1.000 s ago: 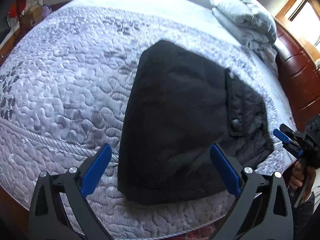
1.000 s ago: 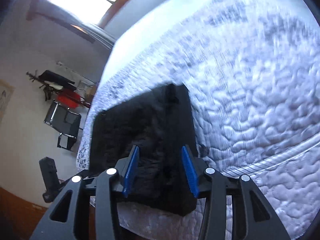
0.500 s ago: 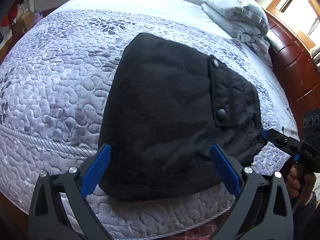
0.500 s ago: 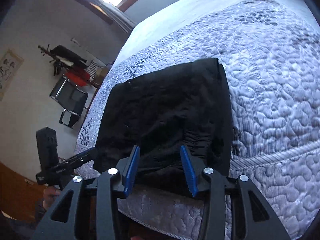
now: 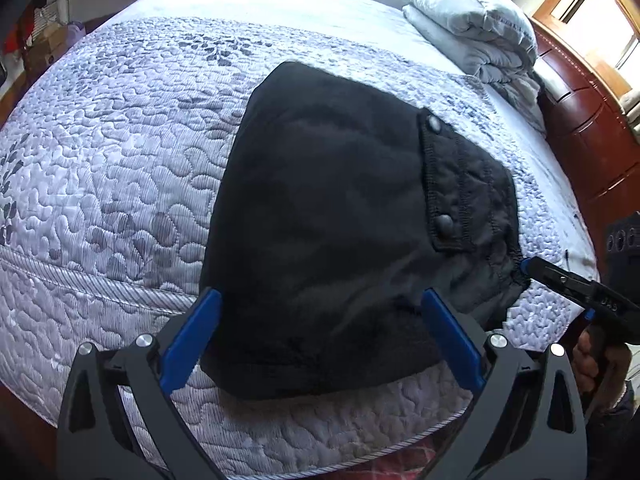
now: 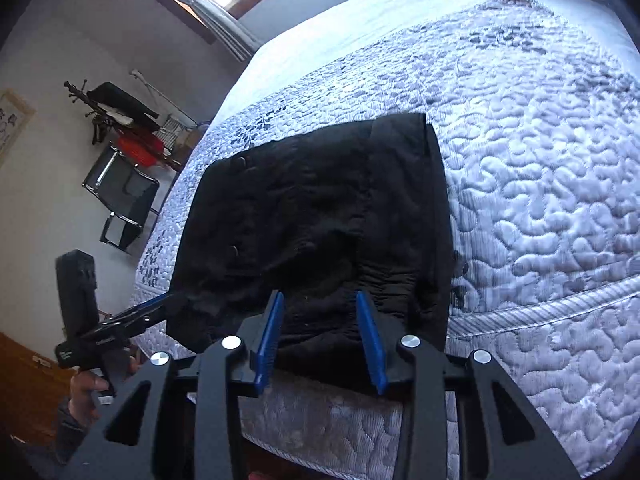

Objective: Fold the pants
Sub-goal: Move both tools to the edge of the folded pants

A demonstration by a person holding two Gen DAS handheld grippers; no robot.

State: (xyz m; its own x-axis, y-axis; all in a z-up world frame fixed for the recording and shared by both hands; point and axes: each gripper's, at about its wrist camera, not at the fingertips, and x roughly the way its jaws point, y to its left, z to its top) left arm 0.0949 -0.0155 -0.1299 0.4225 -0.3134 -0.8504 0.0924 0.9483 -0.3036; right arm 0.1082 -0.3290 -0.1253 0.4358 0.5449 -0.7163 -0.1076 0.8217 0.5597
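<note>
The black pants lie folded into a compact block near the edge of the quilted bed; a pocket flap with two snaps faces up. My left gripper is open, its jaws wide apart just in front of the near edge of the pants, holding nothing. My right gripper is open, its jaws partly apart at the waistband end of the pants, not clamped on the cloth. The right gripper's tip touches the pants' right corner in the left wrist view. The left gripper shows in the right wrist view.
A folded grey duvet lies at the head of the bed by a red-brown wooden headboard. A black chair and a coat rack stand beside the bed against the wall.
Both grippers have drawn closer over the pants and steadied. The right gripper's tip has come up to the corner of the pants. The pants lie as before.
</note>
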